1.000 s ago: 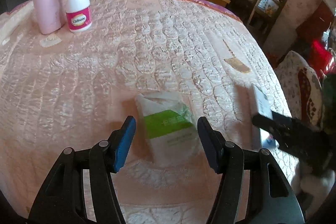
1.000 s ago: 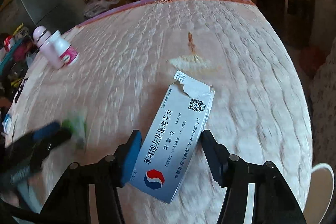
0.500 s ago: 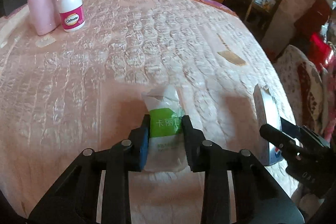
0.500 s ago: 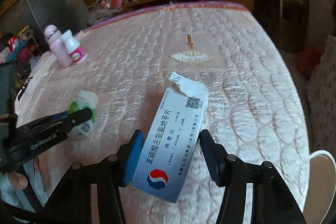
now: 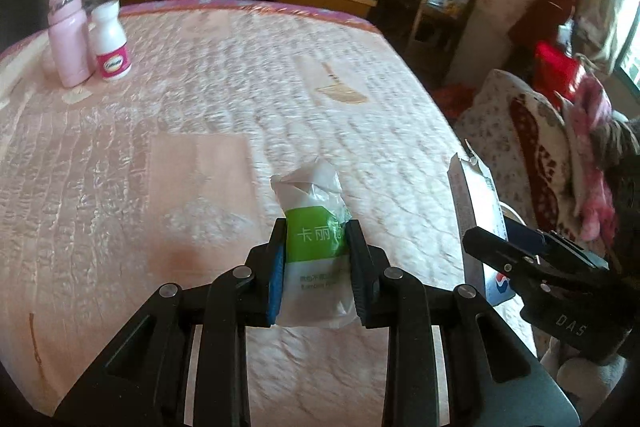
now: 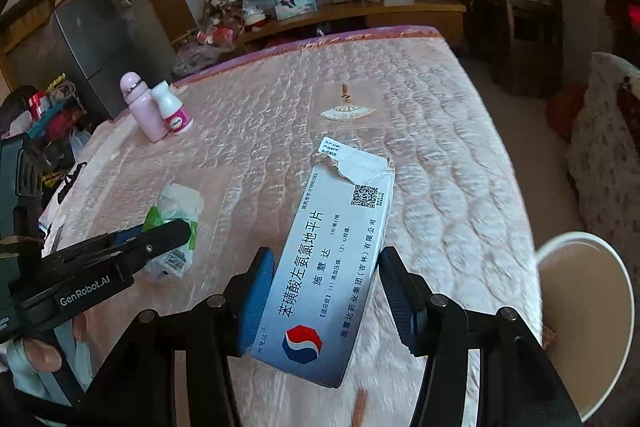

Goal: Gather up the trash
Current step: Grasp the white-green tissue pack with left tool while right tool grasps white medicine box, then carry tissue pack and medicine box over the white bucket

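In the left wrist view, the left tool (image 5: pixel 316 259) is clamped on a white and green packet (image 5: pixel 314 227) at lower centre of the frame, its blue pads pressed against both sides of the green band. The packet is seen lifted clear of the pink quilted bed (image 5: pixel 180 131), with its crumpled top pointing up the frame. At the right edge of that frame, the right tool (image 5: pixel 508 247) is seen from the side with a torn box (image 5: pixel 474 203) held upright in it.

In the right wrist view, the right tool (image 6: pixel 324 295) is closed on the box (image 6: pixel 336 259) at lower centre; the blue pads are set against its long edges, and its ragged open end points toward the upper middle of the frame. The box is held tilted above the bed (image 6: pixel 420 147). At lower left the left tool (image 6: pixel 160 235) is seen gripping the packet (image 6: pixel 176 211), and fingers (image 6: pixel 40 355) are seen beneath it.

A pink bottle (image 5: pixel 68 35) and a white bottle (image 5: pixel 110 43) are stood touching side by side on the bed at upper left of the left view. A white cup (image 6: pixel 584 323) is seen at the lower right edge of the right view, beside the bed.
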Demonstrator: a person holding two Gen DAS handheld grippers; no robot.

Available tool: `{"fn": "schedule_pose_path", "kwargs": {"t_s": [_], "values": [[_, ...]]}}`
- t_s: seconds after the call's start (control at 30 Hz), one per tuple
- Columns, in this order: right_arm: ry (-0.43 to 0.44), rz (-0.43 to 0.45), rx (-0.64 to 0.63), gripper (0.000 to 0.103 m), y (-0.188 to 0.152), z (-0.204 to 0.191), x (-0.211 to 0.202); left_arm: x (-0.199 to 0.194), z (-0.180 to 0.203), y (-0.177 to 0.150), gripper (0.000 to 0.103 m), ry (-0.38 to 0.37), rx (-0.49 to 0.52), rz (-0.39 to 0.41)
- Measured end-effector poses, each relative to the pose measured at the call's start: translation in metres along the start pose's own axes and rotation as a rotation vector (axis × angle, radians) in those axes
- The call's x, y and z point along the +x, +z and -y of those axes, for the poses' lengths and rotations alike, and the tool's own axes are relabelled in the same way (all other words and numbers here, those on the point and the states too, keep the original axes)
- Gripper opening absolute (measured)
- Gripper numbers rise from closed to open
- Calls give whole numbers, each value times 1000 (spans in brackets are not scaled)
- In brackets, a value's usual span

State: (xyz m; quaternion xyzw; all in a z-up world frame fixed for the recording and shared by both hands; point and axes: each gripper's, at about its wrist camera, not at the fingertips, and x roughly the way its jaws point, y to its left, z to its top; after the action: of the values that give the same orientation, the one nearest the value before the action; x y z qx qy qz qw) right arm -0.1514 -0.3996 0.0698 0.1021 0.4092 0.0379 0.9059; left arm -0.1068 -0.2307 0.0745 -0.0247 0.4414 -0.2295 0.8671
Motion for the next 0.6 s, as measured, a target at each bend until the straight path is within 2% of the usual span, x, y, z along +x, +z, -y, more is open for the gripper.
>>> {"fn": "schedule_pose_path", "kwargs": {"t_s": [0.27, 0.6], "values": [[-27, 60, 22, 53, -16, 10, -47, -27, 43, -8, 25, -20, 77, 42], [-75, 110, 62, 53, -35, 35, -90, -36, 91, -12, 25, -59, 146, 60]]}}
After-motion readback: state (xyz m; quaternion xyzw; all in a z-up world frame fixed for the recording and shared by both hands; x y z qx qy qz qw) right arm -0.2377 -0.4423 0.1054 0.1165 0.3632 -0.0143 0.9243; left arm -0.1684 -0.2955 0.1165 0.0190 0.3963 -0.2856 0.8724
